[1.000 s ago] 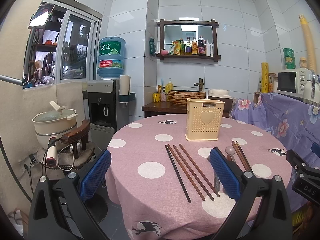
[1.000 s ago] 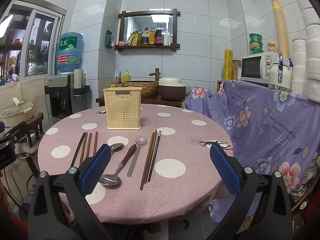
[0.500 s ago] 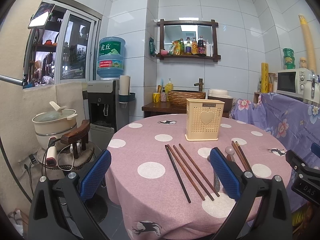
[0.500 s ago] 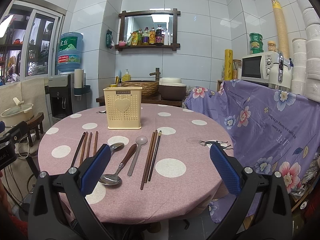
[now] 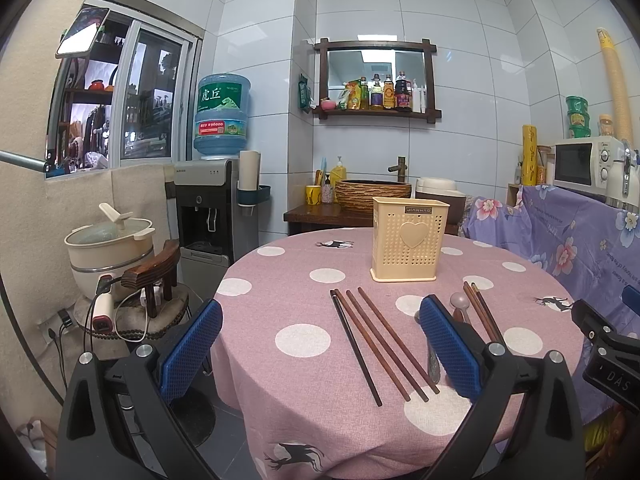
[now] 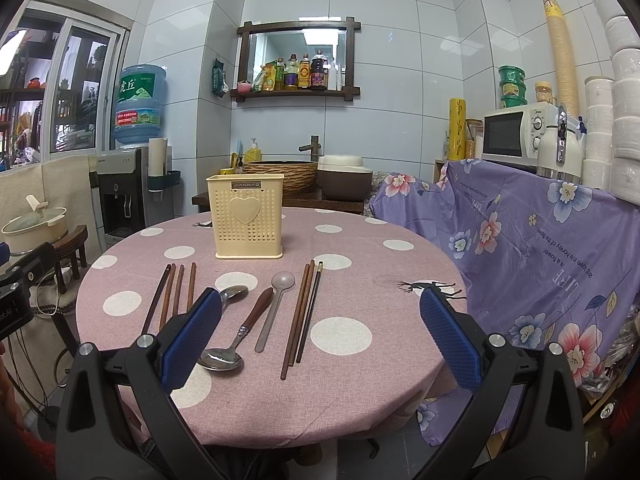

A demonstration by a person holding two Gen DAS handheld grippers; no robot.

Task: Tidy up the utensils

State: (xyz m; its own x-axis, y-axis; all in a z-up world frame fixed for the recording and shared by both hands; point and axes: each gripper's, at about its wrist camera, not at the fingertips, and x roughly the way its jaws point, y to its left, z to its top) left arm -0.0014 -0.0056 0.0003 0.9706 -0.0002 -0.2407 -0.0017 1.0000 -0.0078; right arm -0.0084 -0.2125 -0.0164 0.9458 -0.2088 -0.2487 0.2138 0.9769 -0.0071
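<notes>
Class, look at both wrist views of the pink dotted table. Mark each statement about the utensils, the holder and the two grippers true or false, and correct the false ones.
1. The cream perforated plastic holder with a heart stands upright on the round pink dotted tablecloth. True.
2. The left gripper is shut on a chopstick. False: it is open and holds nothing.
3. The four brown wooden chopsticks lie flat on the cloth. True.
4. The wooden-handled metal spoon is inside the holder. False: it lies on the cloth.
5. The right gripper is open. True.
</notes>
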